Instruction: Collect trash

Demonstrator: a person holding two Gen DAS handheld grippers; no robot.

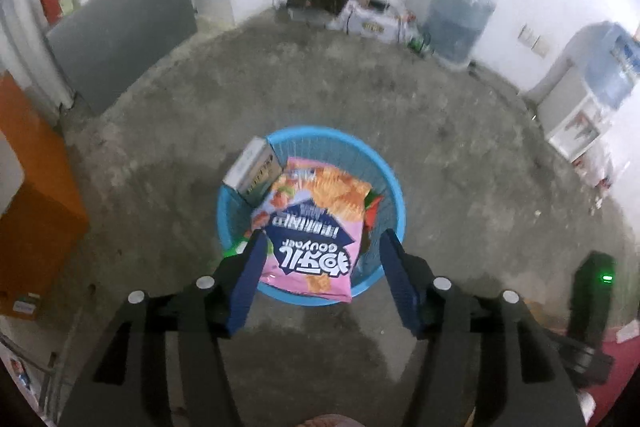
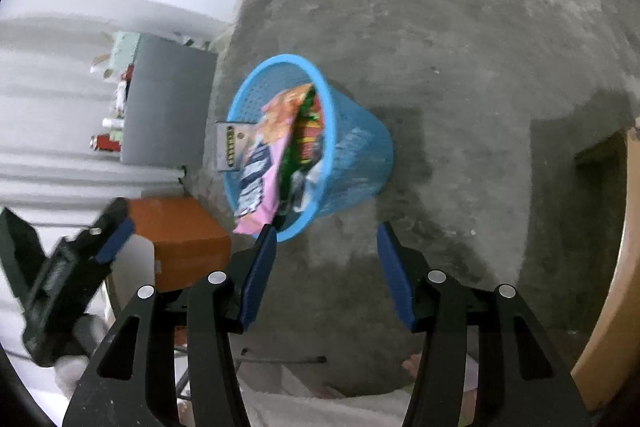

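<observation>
My left gripper (image 1: 322, 247) hangs above the blue mesh wastebasket (image 1: 390, 187), its blue-padded fingers (image 1: 249, 283) spread wide apart with nothing between them. Directly beyond the fingertips, a pink snack bag (image 1: 316, 227) printed with crinkle chips and a dark blue banner lies across the top of the basket, its lower edge hanging over the near rim. Beside it, at the basket's far left, a grey-and-white carton (image 1: 254, 167) leans on the rim and sticks out above it. A sliver of red and green wrapper (image 1: 372, 207) shows at the bag's right edge, inside the basket.

My right gripper (image 2: 326, 239) is also spread open and holds nothing; it points at bare concrete floor (image 2: 480, 47) just beside the basket (image 2: 356, 155), which from this side shows its slanted mesh wall. Here the pink bag (image 2: 260, 163) stands on edge, drooping over the rim close to my left finger's tip, with green and red wrappers (image 2: 308, 135) packed behind it and the carton (image 2: 230, 147) jutting out over the far rim. The left gripper (image 2: 102, 247) appears blurred at the lower left of this view.

Around the floor stand an orange box (image 1: 36, 199), a grey cabinet (image 1: 124, 31), and a large water jug (image 1: 460, 15) against the white wall.
</observation>
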